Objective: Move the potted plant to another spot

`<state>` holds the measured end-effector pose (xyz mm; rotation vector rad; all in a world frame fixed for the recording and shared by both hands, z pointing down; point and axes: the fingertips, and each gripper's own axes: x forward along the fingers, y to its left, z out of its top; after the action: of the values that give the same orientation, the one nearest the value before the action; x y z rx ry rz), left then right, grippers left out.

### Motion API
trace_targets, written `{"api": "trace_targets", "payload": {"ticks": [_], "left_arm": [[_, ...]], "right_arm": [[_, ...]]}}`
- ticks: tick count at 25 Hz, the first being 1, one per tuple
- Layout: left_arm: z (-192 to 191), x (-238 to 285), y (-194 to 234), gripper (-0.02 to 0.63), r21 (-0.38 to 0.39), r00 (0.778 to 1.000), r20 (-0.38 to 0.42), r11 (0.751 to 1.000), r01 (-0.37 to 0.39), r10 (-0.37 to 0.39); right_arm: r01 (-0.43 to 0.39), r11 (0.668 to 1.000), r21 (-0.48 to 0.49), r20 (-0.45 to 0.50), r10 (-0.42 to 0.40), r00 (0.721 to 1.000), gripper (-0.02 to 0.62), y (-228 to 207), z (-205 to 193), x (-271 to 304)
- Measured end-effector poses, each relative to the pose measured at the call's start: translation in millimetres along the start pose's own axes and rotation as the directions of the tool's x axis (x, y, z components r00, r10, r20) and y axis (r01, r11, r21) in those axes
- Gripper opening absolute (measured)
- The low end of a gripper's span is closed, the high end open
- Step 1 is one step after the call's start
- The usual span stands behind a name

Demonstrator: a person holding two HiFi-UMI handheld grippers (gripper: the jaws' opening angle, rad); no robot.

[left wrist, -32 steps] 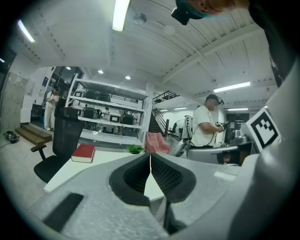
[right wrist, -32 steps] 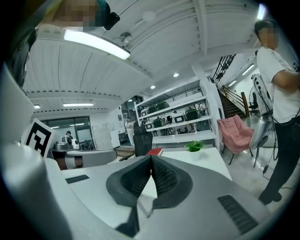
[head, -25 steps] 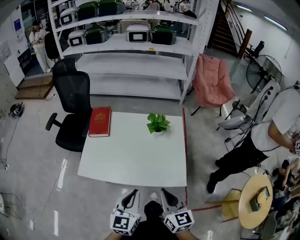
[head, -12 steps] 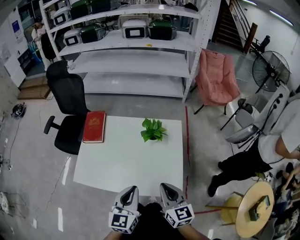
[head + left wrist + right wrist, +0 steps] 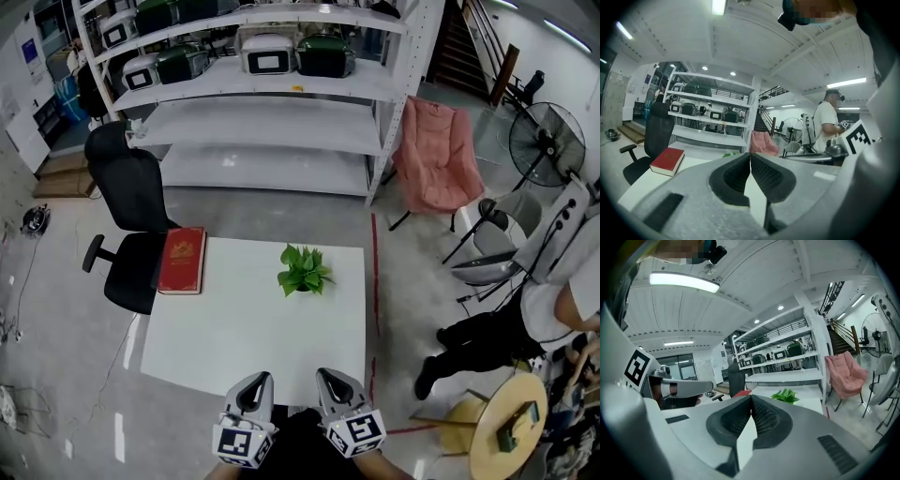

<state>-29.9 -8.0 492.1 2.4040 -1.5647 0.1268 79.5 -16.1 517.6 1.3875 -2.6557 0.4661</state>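
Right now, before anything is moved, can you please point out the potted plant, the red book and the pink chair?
potted plant (image 5: pixel 302 267), head view, on its green leaves.
red book (image 5: pixel 182 261), head view, on the middle of its cover.
pink chair (image 5: pixel 434 155), head view, on the fabric of its back.

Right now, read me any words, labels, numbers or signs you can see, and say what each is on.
None can be read.
On the red book: gold print on the cover, too small to read.
On the left gripper and right gripper: cubes with black-and-white square markers, no letters.
On the appliances on the shelf: no legible labels.
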Motion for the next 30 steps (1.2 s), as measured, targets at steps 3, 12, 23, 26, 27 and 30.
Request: {"api": "trace_targets", "payload": {"ticks": [3,12,23,26,27,30], "left_arm": [[4.2,15.8,6.2,0.021,-0.001,1.0,0.005,1.0,0.015,-0.015],[16.3,68.4,37.0,0.021,-0.006,0.998,-0.017,0.998,0.057,-0.057],[14.5,117.8,72.1,0.021,-0.04,0.994,-0.066,0.995,0.09,-0.092],[15.8,130.2,82.7,0.021,-0.048,0.993,-0.074,0.995,0.09,-0.093],[16.2,134.6,86.3,0.021,-0.049,0.993,-0.076,0.995,0.091,-0.094],[15.1,144.0,94.0,0.021,-0.055,0.99,-0.1,0.994,0.092,-0.098]], "right_arm": [[0.006,1.0,-0.003,-0.012,-0.006,1.0,0.012,-6.5,-2.0,16.0],[0.048,0.996,-0.073,-0.117,-0.057,0.991,0.012,-35.6,-13.6,83.6],[0.07,0.991,-0.114,-0.247,-0.097,0.964,0.012,-69.1,-33.7,155.5],[0.079,0.989,-0.128,-0.282,-0.113,0.953,0.014,-81.4,-40.8,173.2],[0.084,0.987,-0.135,-0.29,-0.12,0.949,0.014,-85.5,-41.3,179.5],[0.078,0.984,-0.162,-0.323,-0.128,0.938,0.014,-94.5,-46.7,194.6]]}}
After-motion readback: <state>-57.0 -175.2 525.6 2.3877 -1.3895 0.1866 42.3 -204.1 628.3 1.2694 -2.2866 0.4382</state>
